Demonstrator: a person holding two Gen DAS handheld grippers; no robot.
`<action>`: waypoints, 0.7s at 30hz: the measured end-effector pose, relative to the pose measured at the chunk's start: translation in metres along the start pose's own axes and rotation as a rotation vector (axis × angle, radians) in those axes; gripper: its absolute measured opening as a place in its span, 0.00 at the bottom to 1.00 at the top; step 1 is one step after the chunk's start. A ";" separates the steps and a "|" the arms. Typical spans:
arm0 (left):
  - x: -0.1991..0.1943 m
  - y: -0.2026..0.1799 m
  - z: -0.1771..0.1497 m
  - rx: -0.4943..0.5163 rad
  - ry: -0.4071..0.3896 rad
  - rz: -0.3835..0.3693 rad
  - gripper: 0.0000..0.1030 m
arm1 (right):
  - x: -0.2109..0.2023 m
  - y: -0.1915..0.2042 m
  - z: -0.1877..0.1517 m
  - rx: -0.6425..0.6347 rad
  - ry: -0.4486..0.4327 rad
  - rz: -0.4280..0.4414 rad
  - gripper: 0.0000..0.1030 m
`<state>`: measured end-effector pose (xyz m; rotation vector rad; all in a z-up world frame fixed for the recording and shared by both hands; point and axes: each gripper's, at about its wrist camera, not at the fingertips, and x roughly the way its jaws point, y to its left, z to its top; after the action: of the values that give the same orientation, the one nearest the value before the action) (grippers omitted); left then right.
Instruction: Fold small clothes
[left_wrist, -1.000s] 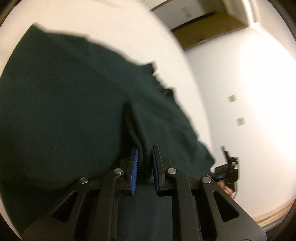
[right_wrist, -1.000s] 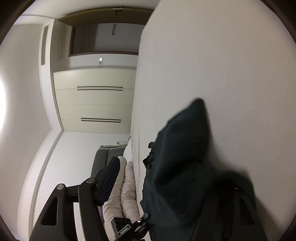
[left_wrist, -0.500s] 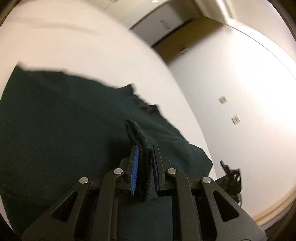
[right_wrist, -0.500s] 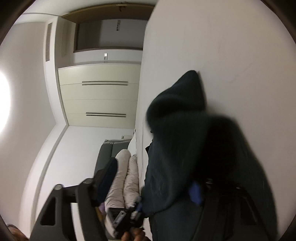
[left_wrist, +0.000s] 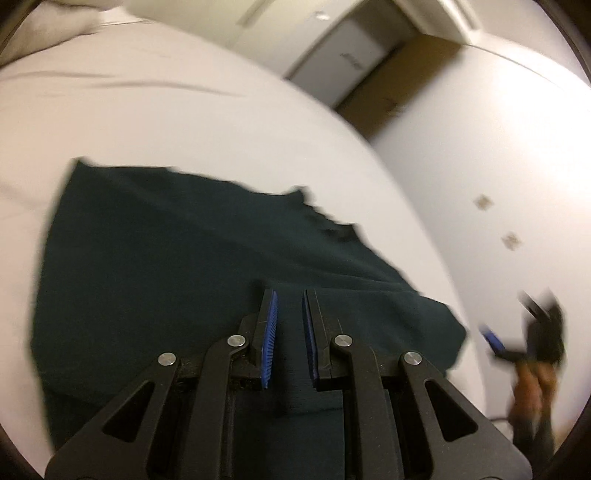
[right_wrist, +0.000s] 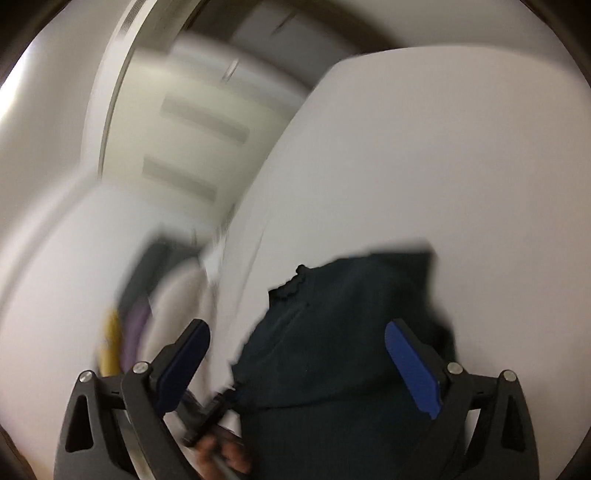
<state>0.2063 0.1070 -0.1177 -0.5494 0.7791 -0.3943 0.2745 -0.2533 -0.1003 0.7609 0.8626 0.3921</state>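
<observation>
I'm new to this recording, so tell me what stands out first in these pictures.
A dark green garment lies spread over a white bed and fills the middle of both views. The left gripper hangs just above it, jaws nearly shut with nothing between them. The right gripper is opening wide above the cloth's folded part, gripping nothing.

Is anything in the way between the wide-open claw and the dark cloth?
No. The right gripper, jaws opening and empty, hangs right over the dark cloth on the bed; nothing visible lies between them.

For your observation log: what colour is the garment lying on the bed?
Dark green garment, clearest in the left wrist view.
</observation>
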 end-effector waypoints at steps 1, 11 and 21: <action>0.005 -0.009 -0.002 0.038 0.006 -0.006 0.13 | 0.024 0.011 0.023 -0.089 0.098 -0.034 0.95; 0.036 0.004 -0.017 0.029 0.140 -0.017 0.13 | 0.218 0.045 0.056 -0.515 0.540 -0.282 0.62; 0.043 0.018 -0.013 0.002 0.134 -0.028 0.13 | 0.246 0.074 0.025 -0.765 0.575 -0.456 0.07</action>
<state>0.2272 0.0948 -0.1594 -0.5363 0.9002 -0.4607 0.4418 -0.0683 -0.1672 -0.2817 1.2710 0.4912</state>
